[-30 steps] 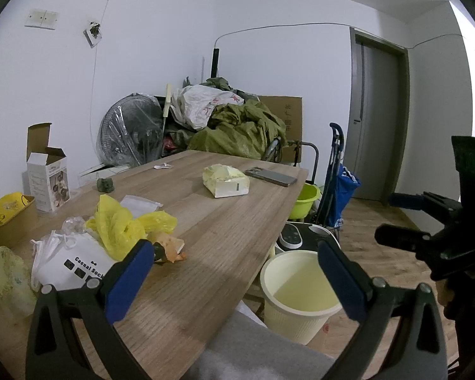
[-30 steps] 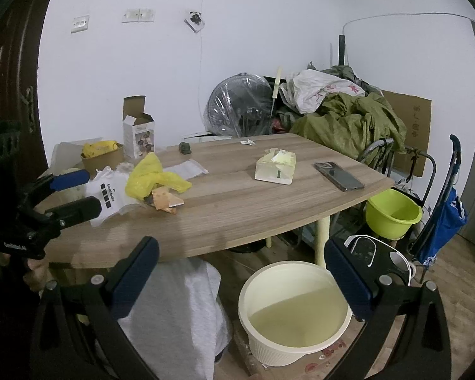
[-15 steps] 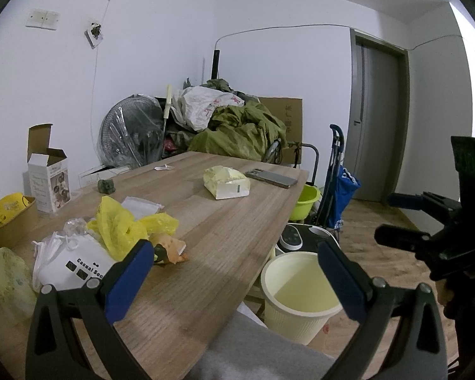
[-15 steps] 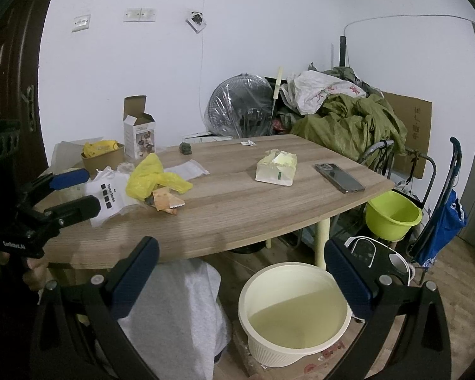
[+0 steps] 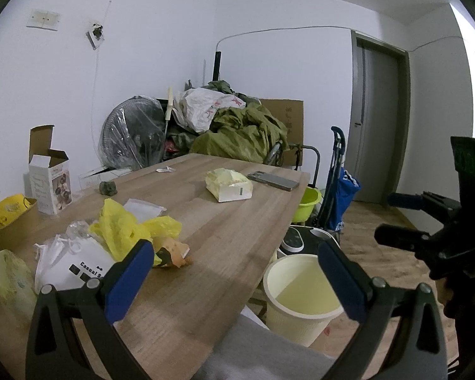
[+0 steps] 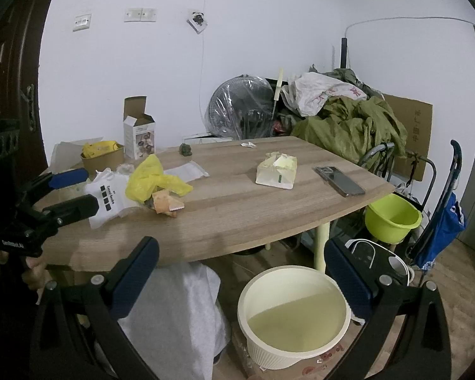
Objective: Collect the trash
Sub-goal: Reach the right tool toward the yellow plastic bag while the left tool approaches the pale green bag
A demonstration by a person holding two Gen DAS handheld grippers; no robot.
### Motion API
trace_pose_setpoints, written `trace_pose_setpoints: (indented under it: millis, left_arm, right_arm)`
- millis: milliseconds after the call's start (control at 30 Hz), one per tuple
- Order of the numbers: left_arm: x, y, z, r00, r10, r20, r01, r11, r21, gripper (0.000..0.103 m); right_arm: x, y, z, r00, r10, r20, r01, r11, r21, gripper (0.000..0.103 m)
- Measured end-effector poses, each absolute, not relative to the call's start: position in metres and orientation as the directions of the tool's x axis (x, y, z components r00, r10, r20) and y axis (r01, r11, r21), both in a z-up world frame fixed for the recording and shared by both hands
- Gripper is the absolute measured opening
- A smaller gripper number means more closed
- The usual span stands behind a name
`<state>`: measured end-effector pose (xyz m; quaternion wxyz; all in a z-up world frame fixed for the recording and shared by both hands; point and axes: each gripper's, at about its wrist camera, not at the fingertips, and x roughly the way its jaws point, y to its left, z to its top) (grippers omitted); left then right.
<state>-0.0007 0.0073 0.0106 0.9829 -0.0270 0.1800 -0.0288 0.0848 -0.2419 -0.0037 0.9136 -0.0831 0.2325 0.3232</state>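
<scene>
A yellow plastic bag [image 5: 128, 229] [image 6: 153, 179] lies crumpled on the wooden table [image 5: 224, 221] [image 6: 253, 202]. Beside it are an orange wrapper [image 5: 174, 253] [image 6: 166, 204] and a white printed bag [image 5: 76, 264] [image 6: 109, 198]. A cream bin [image 5: 304, 297] [image 6: 294, 316] stands empty on the floor by the table edge. My left gripper [image 5: 234, 280] is open and empty, held over the table's near edge; it also shows in the right wrist view [image 6: 74, 190]. My right gripper [image 6: 242, 280] is open and empty above the bin; it shows at the right of the left wrist view [image 5: 405, 218].
On the table are a tissue pack [image 5: 229, 185] [image 6: 277, 172], a phone [image 5: 274, 180] [image 6: 338, 180], an open carton [image 5: 49, 174] [image 6: 139, 133] and a paper bowl [image 6: 101, 158]. A green basin [image 6: 392, 218], a blue trolley [image 5: 340, 186] and a heap of clutter [image 6: 348, 117] stand behind.
The left wrist view has shifted slightly, so the left gripper has moved a little. The right gripper holds almost still. Nothing was grasped or let go.
</scene>
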Motion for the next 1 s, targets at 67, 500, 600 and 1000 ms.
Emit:
trace_pose_setpoints:
  millis: [67,500,600,1000]
  left_arm:
    - [0.000,0.010,0.012,0.938,-0.041,-0.343,0.024,0.998,-0.053,0.103]
    - [0.005,0.073,-0.003,0.910,0.099,-0.402,-0.142,0.987,-0.079,0.103]
    - [0.002,0.091,-0.009,0.898,0.130,-0.421,-0.185,0.978,-0.092,0.103]
    - [-0.011,0.152,-0.033,0.830,0.252,-0.498,-0.358,0.925,-0.130,0.103]
  right_arm:
    - [0.086,-0.241,-0.003,0.681,0.553,-0.479,-0.631,0.776,-0.001,0.103]
    - [0.131,-0.206,-0.011,0.635,0.581,-0.509,-0.671,0.742,0.009,0.103]
    - [0.144,-0.189,-0.016,0.609,0.595,-0.524,-0.692,0.722,0.017,0.103]
    - [0.188,-0.088,-0.038,0.467,0.680,-0.566,-0.805,0.592,0.047,0.103]
